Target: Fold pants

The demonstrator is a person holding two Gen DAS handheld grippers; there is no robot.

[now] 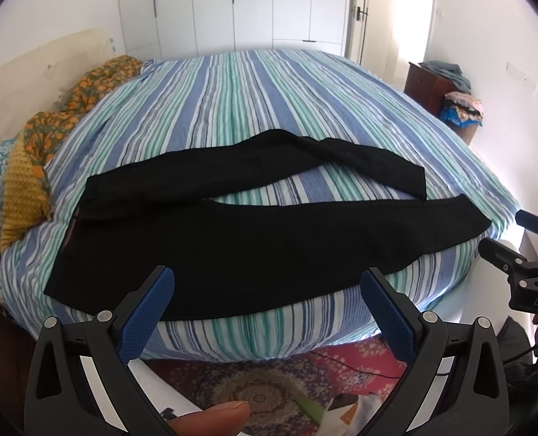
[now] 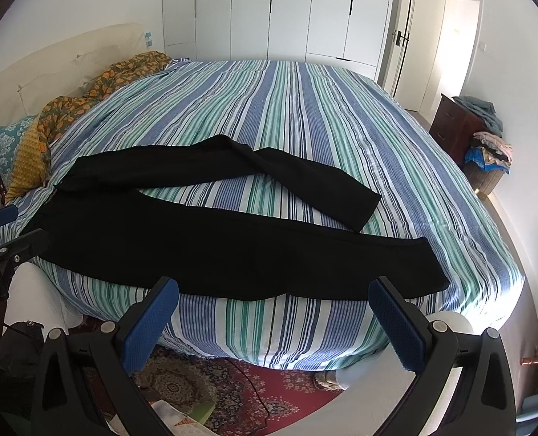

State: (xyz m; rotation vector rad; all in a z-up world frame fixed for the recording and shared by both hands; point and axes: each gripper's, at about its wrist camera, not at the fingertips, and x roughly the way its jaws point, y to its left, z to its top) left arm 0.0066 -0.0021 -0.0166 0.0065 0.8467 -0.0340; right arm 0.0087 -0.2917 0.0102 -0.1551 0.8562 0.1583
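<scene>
Black pants (image 1: 232, 239) lie spread flat on the striped bed (image 1: 239, 101), waist at the left, legs running right. The near leg lies along the bed's front edge; the far leg bends in the middle and angles back toward it. They also show in the right wrist view (image 2: 210, 243). My left gripper (image 1: 267, 292) is open and empty, held off the bed's front edge near the waist half. My right gripper (image 2: 273, 303) is open and empty, off the front edge near the near leg's hem. Each gripper shows at the edge of the other's view.
The striped bed (image 2: 305, 116) has pillows and an orange-patterned blanket (image 1: 87, 91) at the left by the headboard. A red patterned rug (image 2: 239, 385) with papers lies below the bed's edge. A dark dresser with clothes (image 2: 461, 123) stands at the right; white wardrobes (image 2: 287, 11) behind.
</scene>
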